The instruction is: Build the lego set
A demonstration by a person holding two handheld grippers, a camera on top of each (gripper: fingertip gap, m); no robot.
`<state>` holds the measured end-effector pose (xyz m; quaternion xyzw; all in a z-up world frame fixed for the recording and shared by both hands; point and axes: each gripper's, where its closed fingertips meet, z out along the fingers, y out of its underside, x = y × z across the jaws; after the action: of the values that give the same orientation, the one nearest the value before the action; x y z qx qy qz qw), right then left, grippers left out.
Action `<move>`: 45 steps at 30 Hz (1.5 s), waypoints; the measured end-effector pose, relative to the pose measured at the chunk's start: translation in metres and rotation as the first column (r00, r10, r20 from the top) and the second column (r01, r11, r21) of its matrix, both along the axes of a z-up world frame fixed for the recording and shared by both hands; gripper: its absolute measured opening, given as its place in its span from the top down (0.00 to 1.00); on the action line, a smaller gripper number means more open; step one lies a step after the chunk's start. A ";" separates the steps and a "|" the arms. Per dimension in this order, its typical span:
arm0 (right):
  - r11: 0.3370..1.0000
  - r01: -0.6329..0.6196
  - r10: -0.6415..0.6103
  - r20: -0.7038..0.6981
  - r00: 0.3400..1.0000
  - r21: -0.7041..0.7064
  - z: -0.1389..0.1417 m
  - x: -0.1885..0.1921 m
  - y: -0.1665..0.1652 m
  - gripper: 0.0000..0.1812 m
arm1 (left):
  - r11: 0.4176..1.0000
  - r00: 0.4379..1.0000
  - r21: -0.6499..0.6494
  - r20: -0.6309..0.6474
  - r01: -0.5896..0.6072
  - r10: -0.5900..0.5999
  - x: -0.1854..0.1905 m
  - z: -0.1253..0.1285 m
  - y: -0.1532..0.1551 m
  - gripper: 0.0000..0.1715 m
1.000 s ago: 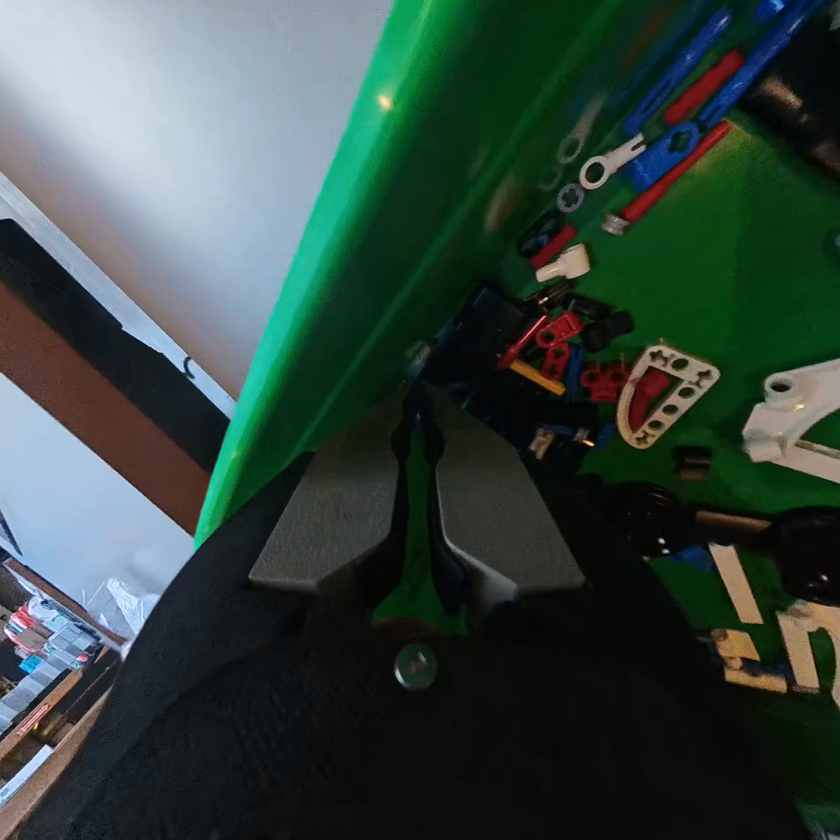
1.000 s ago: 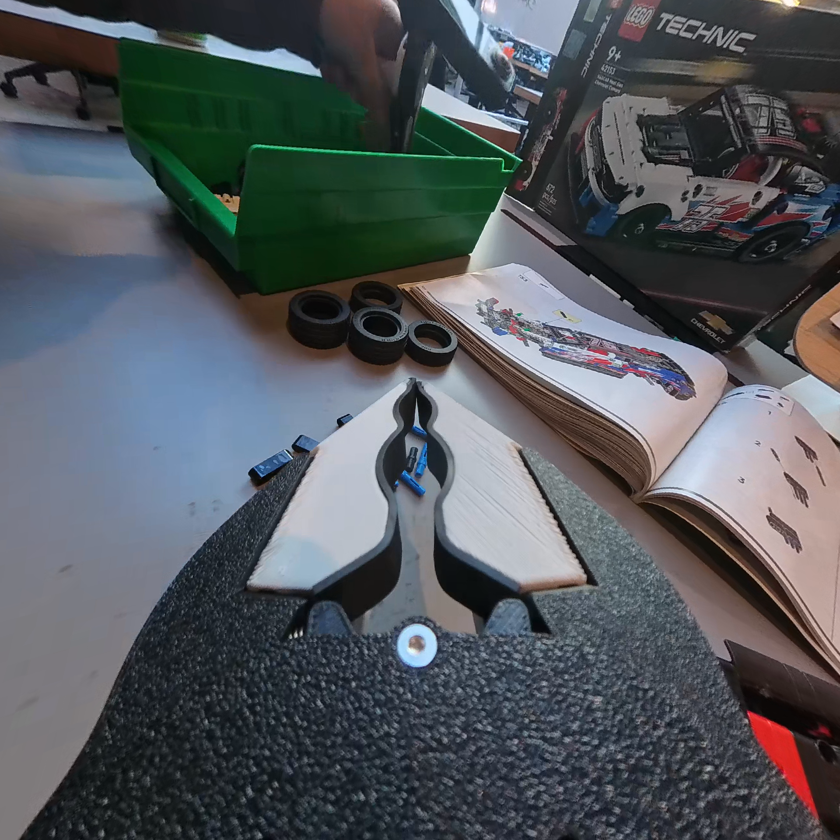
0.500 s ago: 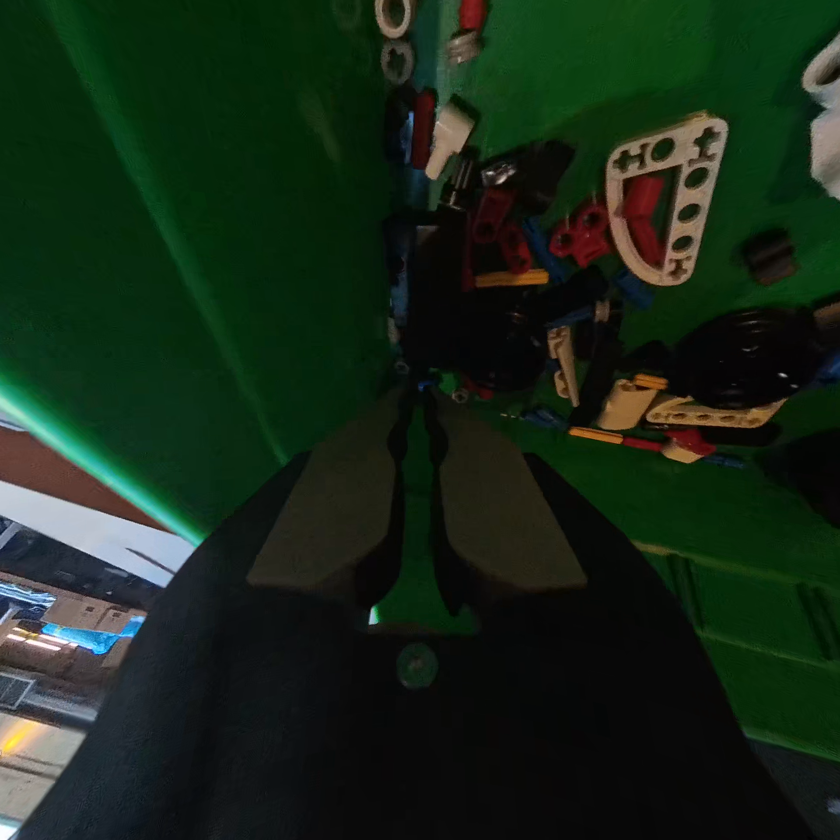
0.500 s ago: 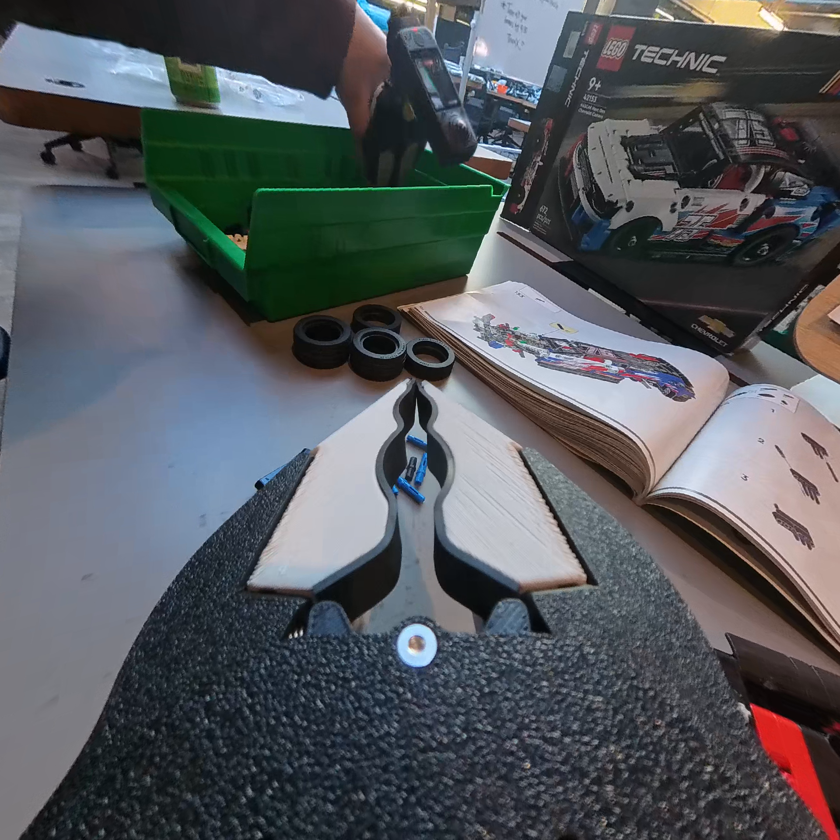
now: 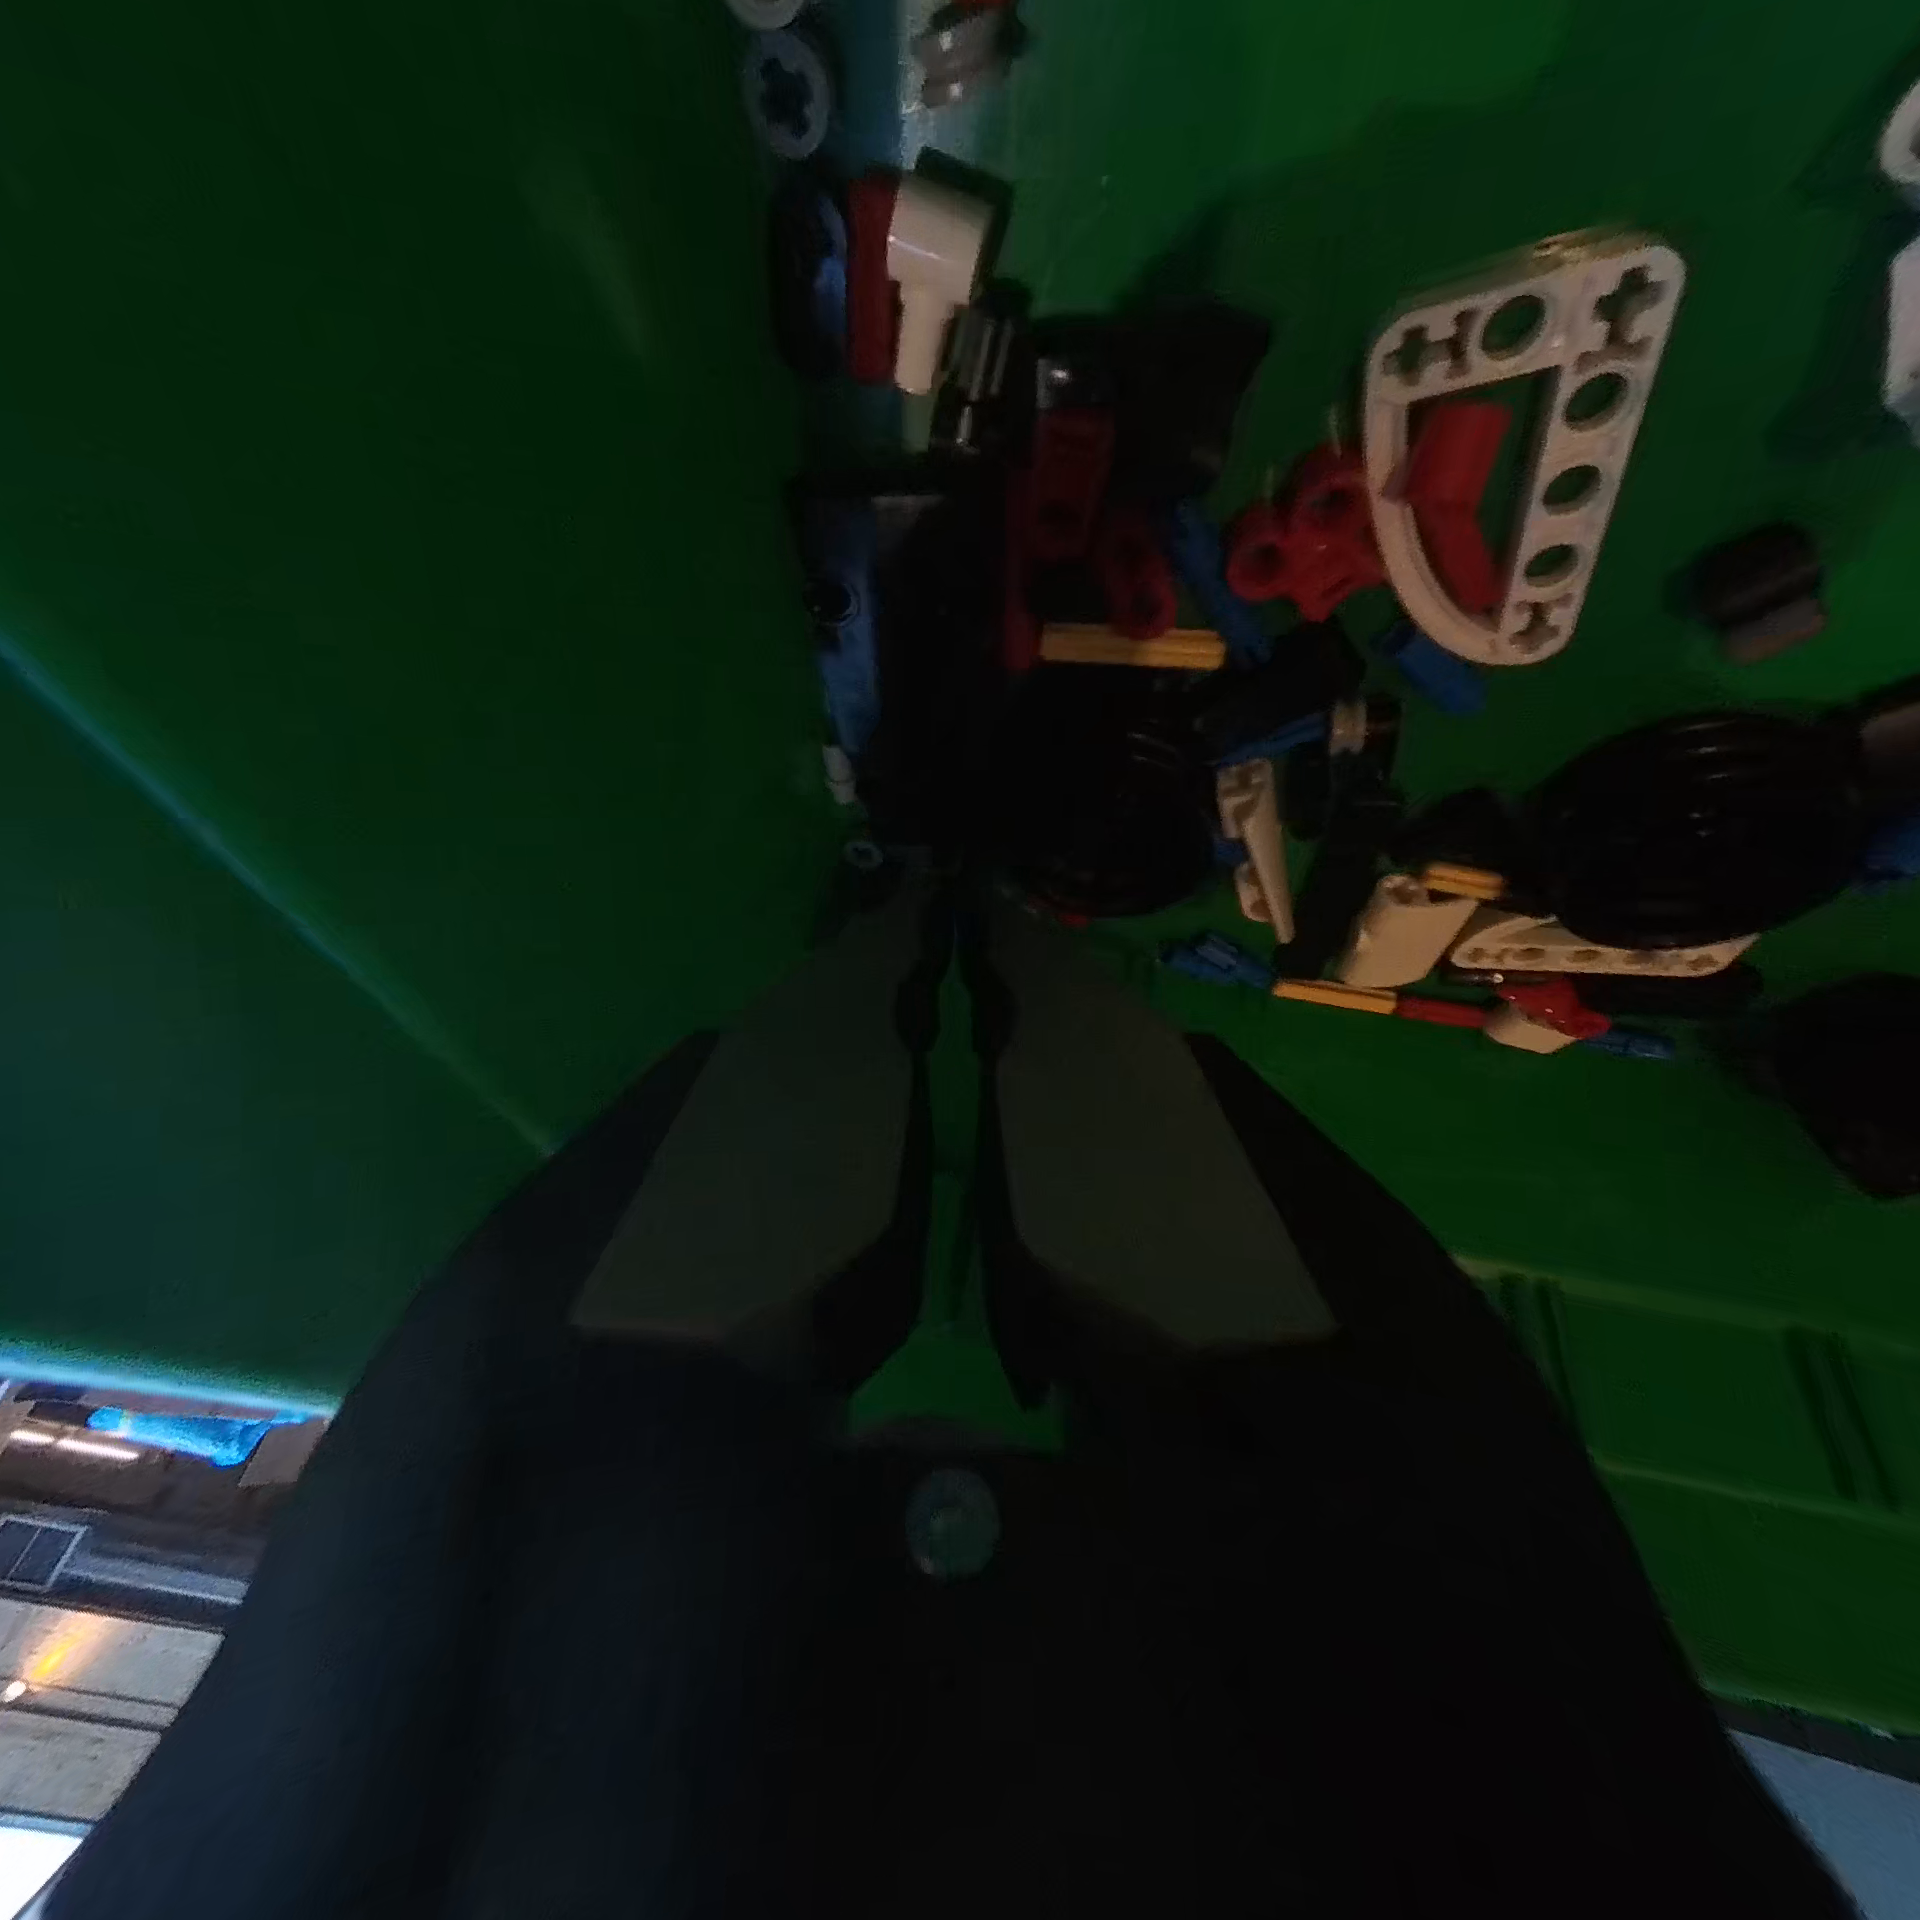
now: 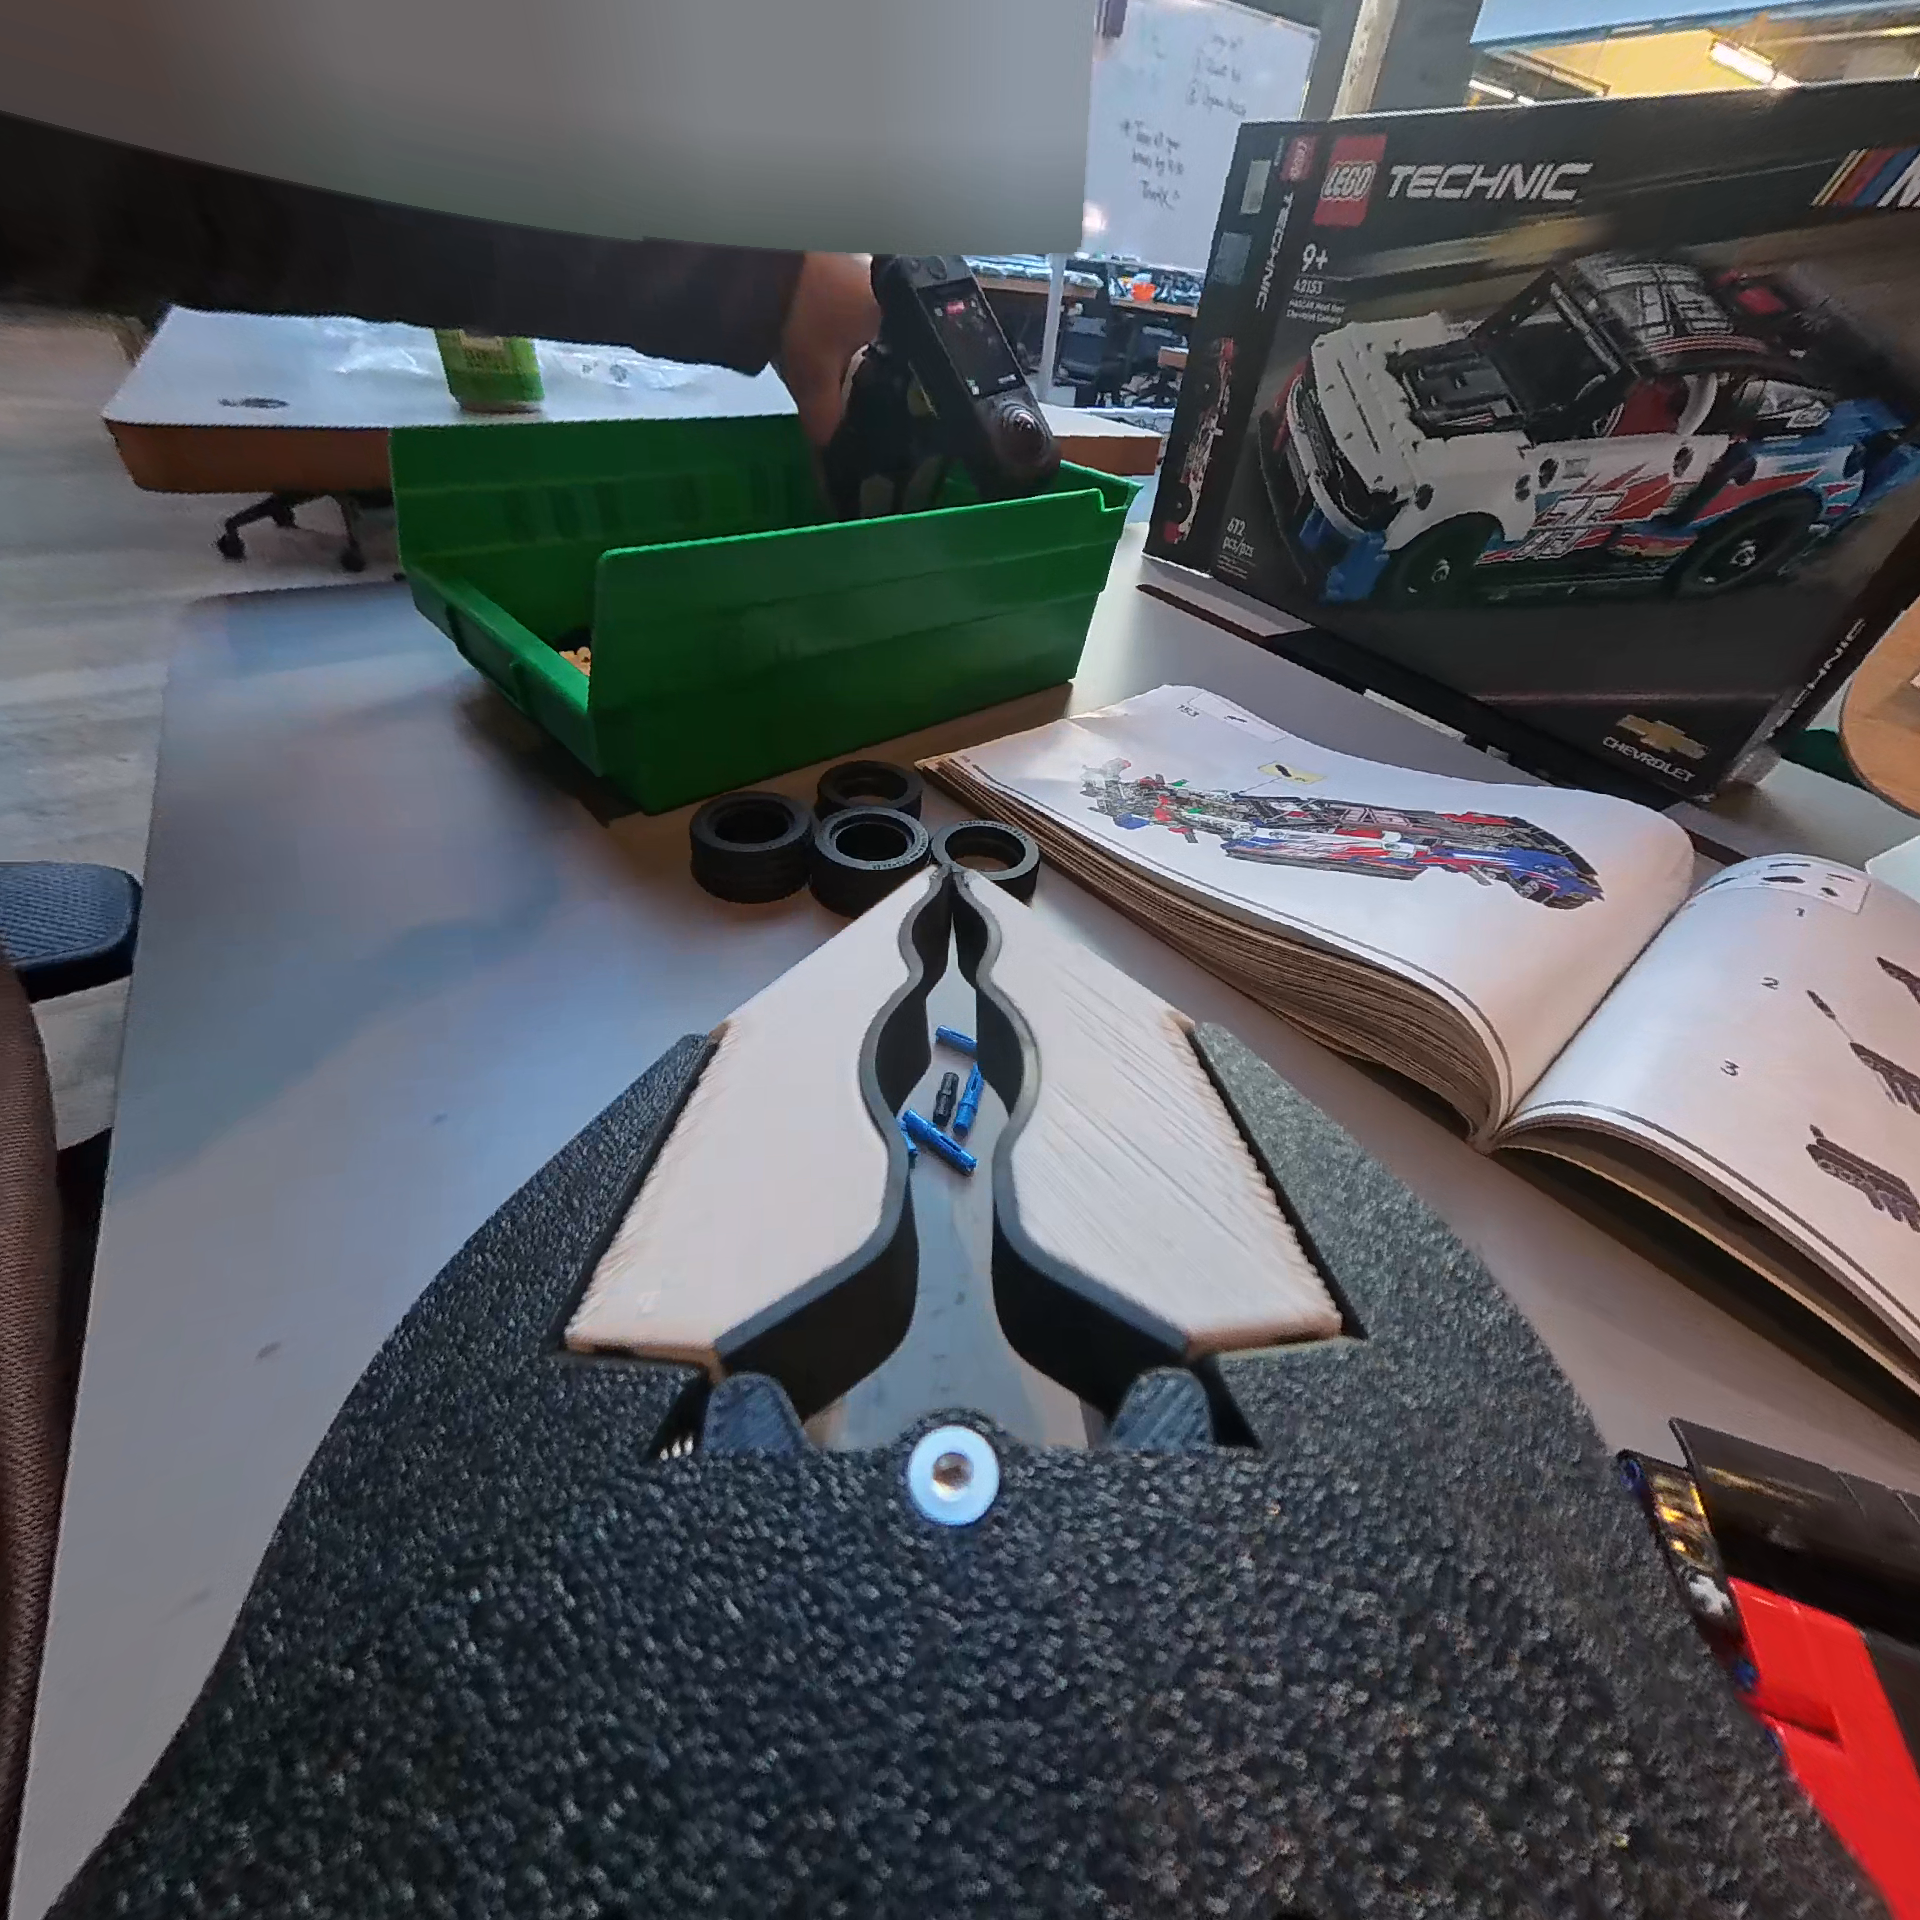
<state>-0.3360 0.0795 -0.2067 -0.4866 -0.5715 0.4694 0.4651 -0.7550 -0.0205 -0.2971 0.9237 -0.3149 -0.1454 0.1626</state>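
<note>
My left gripper is down inside the green bin, jaws shut, tips at the edge of a dark pile of Lego parts against the bin wall. I cannot tell whether it holds a piece. A white holed plate, a red connector and a black wheel lie close by. In the right wrist view a hand holds that gripper in the bin. My right gripper is shut and empty above the table, over small blue pins.
Several black tyres lie in front of the bin. An open instruction book lies to the right, with the set's box standing behind it. A red and black object is at the lower right. A chair armrest is at the left.
My left gripper has swung down into the bin and closed in on the pile by the wall. My right gripper has lifted and tilted up, staying shut.
</note>
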 end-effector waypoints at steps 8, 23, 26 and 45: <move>0.999 -0.044 0.044 -0.001 0.999 0.008 0.000 0.002 -0.011 1.00 | 0.988 0.999 0.150 0.030 0.029 -0.034 0.020 0.042 0.005 1.00; 0.993 -0.113 0.113 0.000 0.994 -0.036 0.002 0.018 -0.038 1.00 | 0.804 0.943 0.527 0.014 0.275 -0.332 0.204 0.141 -0.008 1.00; 0.992 -0.121 0.122 0.003 0.993 -0.022 0.001 0.021 -0.044 1.00 | 0.856 0.983 0.487 -0.030 0.172 -0.180 0.169 0.145 -0.012 1.00; 0.990 -0.143 0.143 0.030 0.989 -0.020 -0.003 0.015 -0.049 1.00 | 0.988 0.990 0.090 -0.052 -0.127 0.132 0.005 0.023 0.014 0.91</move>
<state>-0.3210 0.0308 -0.2095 -0.4559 -0.6080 0.4987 0.4169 -0.7503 -0.0066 -0.2739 0.9438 -0.2429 -0.1746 0.1407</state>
